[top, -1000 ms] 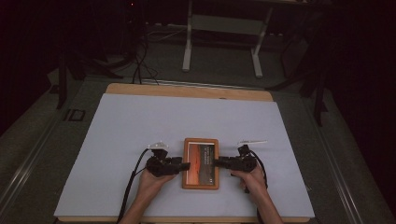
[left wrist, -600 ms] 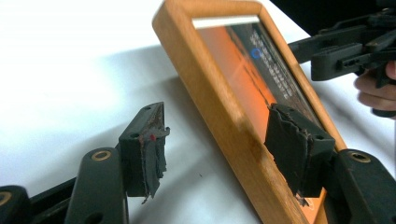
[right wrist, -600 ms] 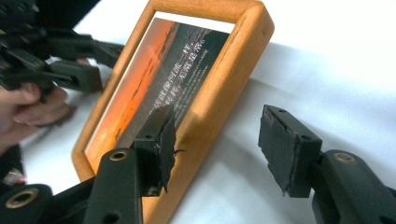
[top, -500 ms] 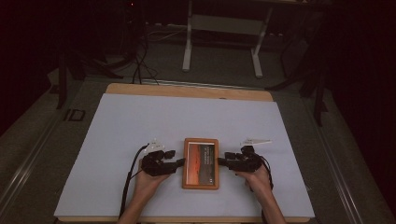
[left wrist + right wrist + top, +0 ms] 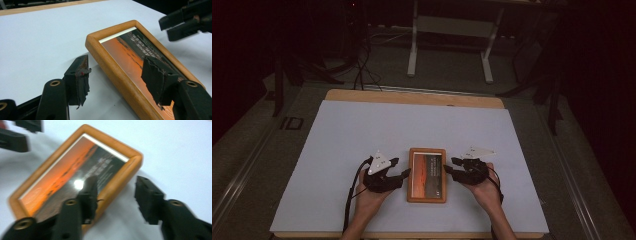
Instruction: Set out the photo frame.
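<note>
A wooden picture frame (image 5: 427,175) with an orange sunset photo lies flat on the white sheet near the table's front edge. My left gripper (image 5: 400,167) hovers just off the frame's left side, open. In the left gripper view the left gripper (image 5: 116,66) straddles the frame's (image 5: 130,50) long edge without touching it. My right gripper (image 5: 450,165) hangs at the frame's right side. Its jaws have just been closing. In the right gripper view the right gripper (image 5: 117,183) has the frame's (image 5: 62,170) edge below the gap, and the pads press on nothing.
The white sheet (image 5: 362,135) covers a wooden table (image 5: 412,97). A metal stand (image 5: 447,45) and floor cables lie beyond its far edge. The other gripper (image 5: 185,20) shows at the top right of the left gripper view.
Both grippers have drawn back from the frame's sides and risen a little. The frame has stayed where it lay.
</note>
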### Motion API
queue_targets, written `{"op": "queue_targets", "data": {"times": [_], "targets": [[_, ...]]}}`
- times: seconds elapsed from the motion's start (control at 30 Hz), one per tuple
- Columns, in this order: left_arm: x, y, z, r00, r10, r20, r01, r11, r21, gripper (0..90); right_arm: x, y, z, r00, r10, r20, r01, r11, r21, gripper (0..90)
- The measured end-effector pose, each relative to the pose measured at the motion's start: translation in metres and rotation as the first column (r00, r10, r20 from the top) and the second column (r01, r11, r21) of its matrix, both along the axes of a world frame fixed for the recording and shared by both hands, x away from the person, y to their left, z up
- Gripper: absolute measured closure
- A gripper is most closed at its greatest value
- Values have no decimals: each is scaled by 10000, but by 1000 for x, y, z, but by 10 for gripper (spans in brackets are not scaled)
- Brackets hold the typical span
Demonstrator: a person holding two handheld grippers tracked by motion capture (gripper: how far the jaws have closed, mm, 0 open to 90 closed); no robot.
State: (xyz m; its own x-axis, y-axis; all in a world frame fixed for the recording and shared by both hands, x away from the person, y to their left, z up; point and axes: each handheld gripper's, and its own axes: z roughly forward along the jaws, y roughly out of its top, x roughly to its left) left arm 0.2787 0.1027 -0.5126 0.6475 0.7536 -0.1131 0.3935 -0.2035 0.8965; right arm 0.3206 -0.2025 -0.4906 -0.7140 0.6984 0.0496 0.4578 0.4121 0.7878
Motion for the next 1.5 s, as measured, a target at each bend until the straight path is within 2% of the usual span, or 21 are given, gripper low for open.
{"op": "queue_targets", "data": {"times": [0.07,0.13,0.2,0.4,0.67,1.13,1.5], "targets": [[-2,1,1,10000,-20,-17,20,10000,-34,398,1,2,2,9998,-13,191,19,9995,-300,715],[-4,2,0,10000,10,-71,-10,10000,-73,399,2,4,3,9992,-21,400,33,9995,-309,835],[-5,2,0,9999,9,-159,-11,9999,-112,397,4,8,4,9985,31,553,-11,9993,-372,895],[-7,1,1,9997,-62,-244,57,9997,-217,391,16,25,3,9964,189,822,-132,9975,-692,900],[-7,6,3,9995,-42,-325,30,9993,-360,388,30,38,-2,9968,52,803,5,9974,-715,900],[-9,8,6,9988,-151,-466,119,9976,-685,387,33,34,-6,9963,-60,857,137,9959,-896,900],[-10,7,8,9974,-354,-629,284,9937,-1082,379,39,19,-18,9981,-498,355,527,9949,-857,900]]}}
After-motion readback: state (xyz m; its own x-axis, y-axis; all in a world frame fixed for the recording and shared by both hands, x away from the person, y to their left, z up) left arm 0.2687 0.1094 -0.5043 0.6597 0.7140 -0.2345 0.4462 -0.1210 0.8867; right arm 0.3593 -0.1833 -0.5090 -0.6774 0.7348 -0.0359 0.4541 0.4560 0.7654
